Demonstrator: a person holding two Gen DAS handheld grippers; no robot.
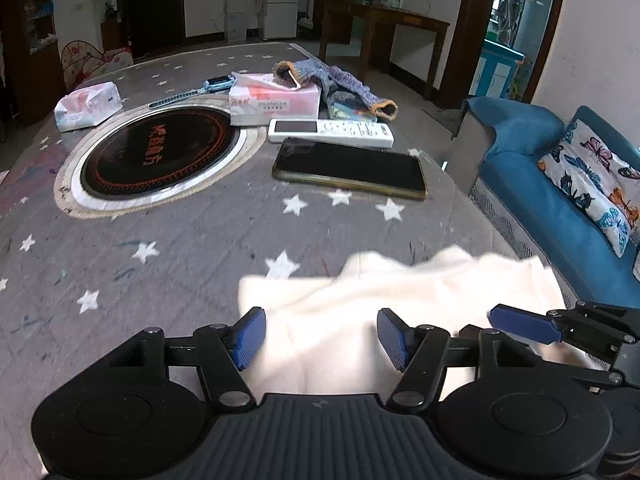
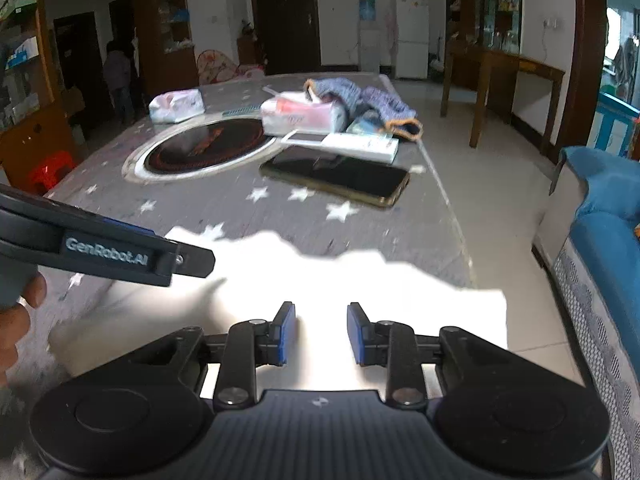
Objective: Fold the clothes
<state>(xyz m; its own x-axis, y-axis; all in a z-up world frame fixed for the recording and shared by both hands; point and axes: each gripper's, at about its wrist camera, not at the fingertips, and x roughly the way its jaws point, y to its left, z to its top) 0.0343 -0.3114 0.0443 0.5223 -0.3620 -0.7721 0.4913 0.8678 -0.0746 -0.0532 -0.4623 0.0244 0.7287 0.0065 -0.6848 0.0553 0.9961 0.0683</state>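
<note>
Grey star-print tablecloth (image 1: 168, 240) carries a white garment (image 1: 400, 300); left gripper (image 1: 322, 338) and right gripper (image 2: 322, 332) both spread apart, empty.

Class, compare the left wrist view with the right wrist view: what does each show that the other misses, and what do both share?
Only the left wrist view shows the butterfly cushion on the blue sofa. Only the right wrist view shows a red stool and a hand on the other tool. Both share the white garment beneath open tongs, the black phone, the white remote and the star-patterned table.
</note>
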